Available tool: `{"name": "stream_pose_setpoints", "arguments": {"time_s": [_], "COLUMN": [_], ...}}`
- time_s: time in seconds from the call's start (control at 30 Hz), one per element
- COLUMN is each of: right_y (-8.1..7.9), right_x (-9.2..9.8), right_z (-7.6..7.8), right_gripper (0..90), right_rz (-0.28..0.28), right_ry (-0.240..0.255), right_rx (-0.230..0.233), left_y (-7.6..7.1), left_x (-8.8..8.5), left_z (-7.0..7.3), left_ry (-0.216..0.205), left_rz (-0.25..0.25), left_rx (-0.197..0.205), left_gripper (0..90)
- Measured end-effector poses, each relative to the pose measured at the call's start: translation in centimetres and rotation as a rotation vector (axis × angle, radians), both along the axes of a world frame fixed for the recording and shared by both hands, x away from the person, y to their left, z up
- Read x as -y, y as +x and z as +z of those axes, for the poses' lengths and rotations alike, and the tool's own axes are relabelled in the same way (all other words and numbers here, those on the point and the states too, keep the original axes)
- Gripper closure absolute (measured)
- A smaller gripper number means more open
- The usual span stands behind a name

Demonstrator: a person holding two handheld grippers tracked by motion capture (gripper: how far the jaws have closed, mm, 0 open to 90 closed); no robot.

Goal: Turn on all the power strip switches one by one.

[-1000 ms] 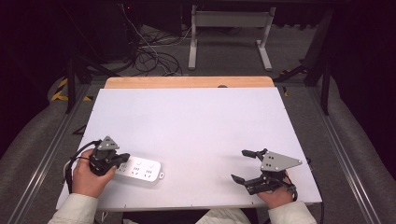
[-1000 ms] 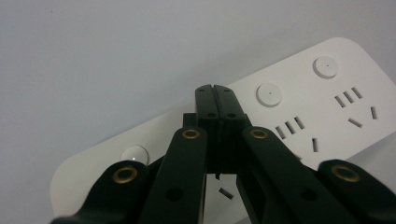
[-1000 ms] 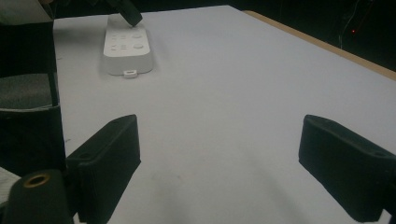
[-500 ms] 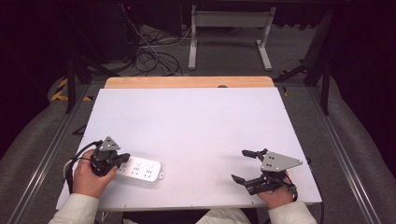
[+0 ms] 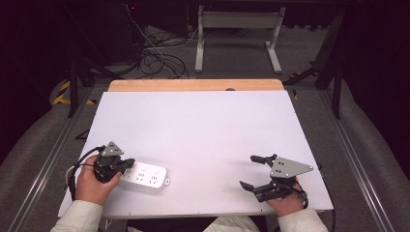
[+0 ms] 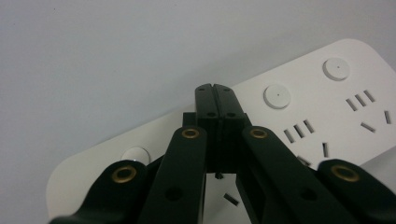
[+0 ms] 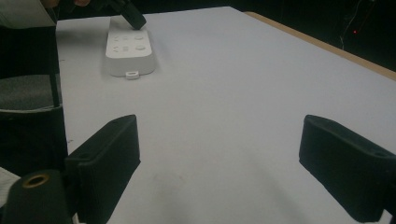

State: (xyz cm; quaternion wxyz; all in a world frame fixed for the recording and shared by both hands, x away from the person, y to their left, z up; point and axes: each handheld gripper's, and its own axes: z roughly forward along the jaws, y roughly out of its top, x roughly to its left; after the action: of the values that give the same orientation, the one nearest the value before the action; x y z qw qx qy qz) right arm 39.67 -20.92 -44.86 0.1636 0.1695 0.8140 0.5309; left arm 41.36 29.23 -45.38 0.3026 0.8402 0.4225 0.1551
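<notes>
Left claw (image 6: 215, 88), jaws pressed together, tips a power strip (image 5: 145, 175) near the bench's (image 5: 203, 125) front-left corner; right claw (image 5: 251, 171) gapes wide, empty.

Evenly and brightly lit from above across the white table (image 5: 208, 140); dark, nearly black around the floor and far corners. Soft, faint shadows under the power strip (image 5: 145, 177) and beside the right gripper (image 5: 254, 171). No glare. Slightly grainy and soft in the high view. Blurred at close range on the left gripper (image 6: 215, 87), sharper on the strip's face behind. Dim and murky at the left edge of the right gripper view.
</notes>
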Motion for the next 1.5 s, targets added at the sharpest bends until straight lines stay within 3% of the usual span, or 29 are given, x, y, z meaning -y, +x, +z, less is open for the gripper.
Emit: {"name": "stream_pose_setpoints", "arguments": {"time_s": [0.17, 0.43, 0.63, 0.73, 1.03, 1.13, 1.23, 1.27, 1.3, 1.33, 1.37, 1.5], "right_y": [0.0, 0.0, 0.0, 0.0, -0.1, -0.1, 0.0, 0.0, 0.0, 0.0, 0.1, 0.1], "right_x": [0.0, 0.0, -0.1, -0.1, 0.1, 0.1, 0.1, 0.1, 0.1, 0.1, 0.1, 0.0], "right_z": [0.0, 0.0, 0.0, 0.0, 0.0, -0.1, -0.1, 0.0, 0.0, 0.0, 0.0, -0.1], "right_gripper": [12.7, 12.7, 12.7, 12.7, 12.6, 12.6, 12.5, 12.5, 12.5, 12.5, 12.6, 12.5], "right_rz": [0.001, 0.001, -0.001, -0.001, -0.009, -0.01, -0.012, -0.012, -0.012, -0.012, -0.011, -0.009], "right_ry": [0.001, -0.001, -0.005, -0.004, -0.001, -0.001, 0.0, 0.001, 0.003, 0.003, 0.003, -0.002], "right_rx": [0.0, 0.0, -0.001, -0.001, -0.001, -0.002, -0.002, -0.001, -0.001, -0.001, -0.002, -0.003], "left_y": [0.0, -0.1, -0.1, 0.0, -0.2, -0.2, -0.5, -0.6, -0.9, -0.9, -1.1, -1.5], "left_x": [-0.1, 0.2, 0.1, 0.3, 0.0, 0.3, 0.4, 0.4, 0.2, 0.2, 0.2, 0.4], "left_z": [-0.1, -0.1, -0.3, -0.2, -0.6, -0.4, -0.3, -0.1, 0.5, 0.5, 0.8, 1.5], "left_ry": [-0.021, -0.003, -0.016, 0.004, -0.035, -0.018, -0.003, -0.018, -0.046, -0.046, -0.072, -0.087], "left_rz": [0.005, 0.015, 0.017, 0.01, 0.022, 0.022, 0.029, 0.04, 0.028, 0.028, 0.025, 0.004], "left_rx": [-0.007, -0.002, -0.001, 0.008, 0.005, 0.01, 0.052, 0.056, 0.089, 0.089, 0.087, 0.115], "left_gripper": [90.0, 90.0, 90.0, 90.0, 90.0, 90.0, 90.0, 90.0, 90.0, 90.0, 90.0, 90.0]}}
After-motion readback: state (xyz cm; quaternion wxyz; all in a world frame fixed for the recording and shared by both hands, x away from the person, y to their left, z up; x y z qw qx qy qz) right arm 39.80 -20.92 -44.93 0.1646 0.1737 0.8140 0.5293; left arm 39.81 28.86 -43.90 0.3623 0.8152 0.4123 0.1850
